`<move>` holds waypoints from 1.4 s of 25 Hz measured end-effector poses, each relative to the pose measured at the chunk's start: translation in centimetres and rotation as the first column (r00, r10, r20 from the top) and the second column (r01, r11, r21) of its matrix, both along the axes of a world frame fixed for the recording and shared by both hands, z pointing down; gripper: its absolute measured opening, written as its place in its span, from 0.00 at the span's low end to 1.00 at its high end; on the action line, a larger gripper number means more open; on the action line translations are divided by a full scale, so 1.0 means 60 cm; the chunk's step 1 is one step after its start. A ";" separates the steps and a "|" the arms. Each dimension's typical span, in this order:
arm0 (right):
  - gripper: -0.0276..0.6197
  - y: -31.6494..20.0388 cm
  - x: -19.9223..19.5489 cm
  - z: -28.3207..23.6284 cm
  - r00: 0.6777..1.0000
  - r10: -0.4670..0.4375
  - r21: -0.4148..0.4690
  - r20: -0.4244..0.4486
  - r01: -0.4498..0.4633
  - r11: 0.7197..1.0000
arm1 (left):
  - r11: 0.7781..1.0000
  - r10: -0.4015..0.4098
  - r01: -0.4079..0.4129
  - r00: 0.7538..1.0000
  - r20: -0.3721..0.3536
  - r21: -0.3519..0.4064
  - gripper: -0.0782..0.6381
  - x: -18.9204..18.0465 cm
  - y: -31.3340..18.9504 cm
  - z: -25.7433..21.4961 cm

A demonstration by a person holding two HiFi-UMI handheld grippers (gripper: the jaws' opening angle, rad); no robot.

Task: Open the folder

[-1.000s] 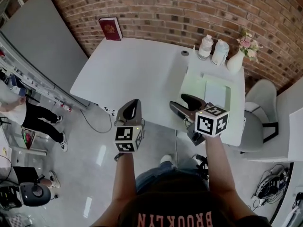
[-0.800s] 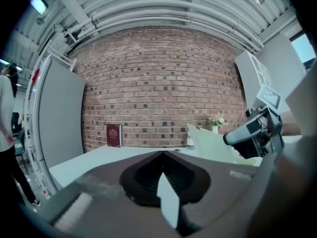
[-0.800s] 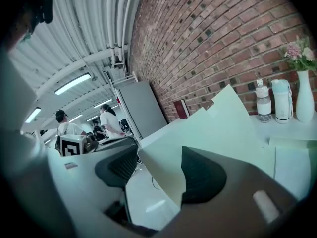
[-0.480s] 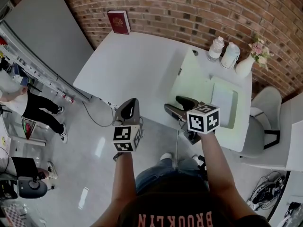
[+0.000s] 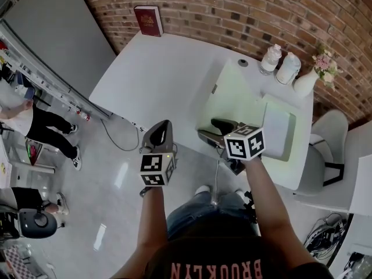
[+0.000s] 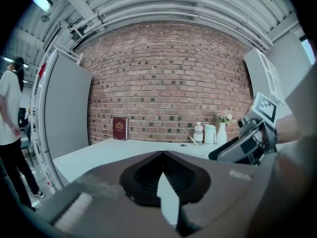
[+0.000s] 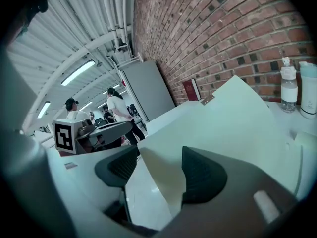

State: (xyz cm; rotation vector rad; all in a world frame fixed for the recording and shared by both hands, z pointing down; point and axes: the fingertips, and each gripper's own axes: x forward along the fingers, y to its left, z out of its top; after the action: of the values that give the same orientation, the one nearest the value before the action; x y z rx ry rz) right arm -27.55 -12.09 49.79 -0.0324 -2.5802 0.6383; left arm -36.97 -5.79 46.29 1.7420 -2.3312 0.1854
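Your right gripper [image 5: 216,129] is clamped on the near corner of the pale green card folder [image 5: 273,135]. Its cover [image 7: 223,118] stands raised off the white table [image 5: 157,63], right of centre in the head view. Your left gripper [image 5: 161,131] is closed on nothing, lower centre, off the table.

Risks:
- The thin corner pinch may slip.
- The unheld base may drag.
- The swinging cover could strike the white plastic bottles [image 5: 279,63], upper right.

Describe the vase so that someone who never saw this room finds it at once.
Look along the brick wall behind the white table, to the table's far right corner, where three pale vessels stand in a row. The vase is the rightmost, and only it holds pink flowers; the two bottles beside it hold none.
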 end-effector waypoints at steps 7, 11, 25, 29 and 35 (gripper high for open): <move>0.48 -0.005 -0.020 0.049 0.997 -0.015 -0.020 -0.069 0.013 1.000 | 1.000 -0.008 0.008 1.000 -0.009 -0.023 0.11 -0.014 0.002 0.013; 0.47 -0.009 -0.031 0.078 0.994 -0.015 -0.018 -0.112 0.013 1.000 | 0.999 -0.009 0.008 1.000 -0.018 -0.038 0.11 -0.023 0.004 0.023; 0.34 -0.011 -0.061 0.183 0.954 -0.009 0.141 -0.301 0.054 0.989 | 0.998 -0.031 0.029 0.998 -0.060 -0.048 0.11 -0.048 0.016 0.051; 0.34 -0.011 -0.067 0.212 0.934 -0.004 0.169 -0.357 0.068 0.983 | 0.998 -0.042 0.039 0.997 -0.067 -0.049 0.11 -0.053 0.020 0.054; 0.32 -0.011 -0.067 0.251 0.874 0.007 0.266 -0.485 0.141 0.954 | 0.997 -0.054 0.050 0.996 -0.077 -0.053 0.11 -0.058 0.026 0.060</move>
State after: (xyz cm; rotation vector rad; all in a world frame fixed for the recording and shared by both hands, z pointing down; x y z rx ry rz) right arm -31.57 -12.76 64.84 0.1202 -2.1449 0.1905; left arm -40.46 -4.21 49.86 1.6332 -2.2927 0.1623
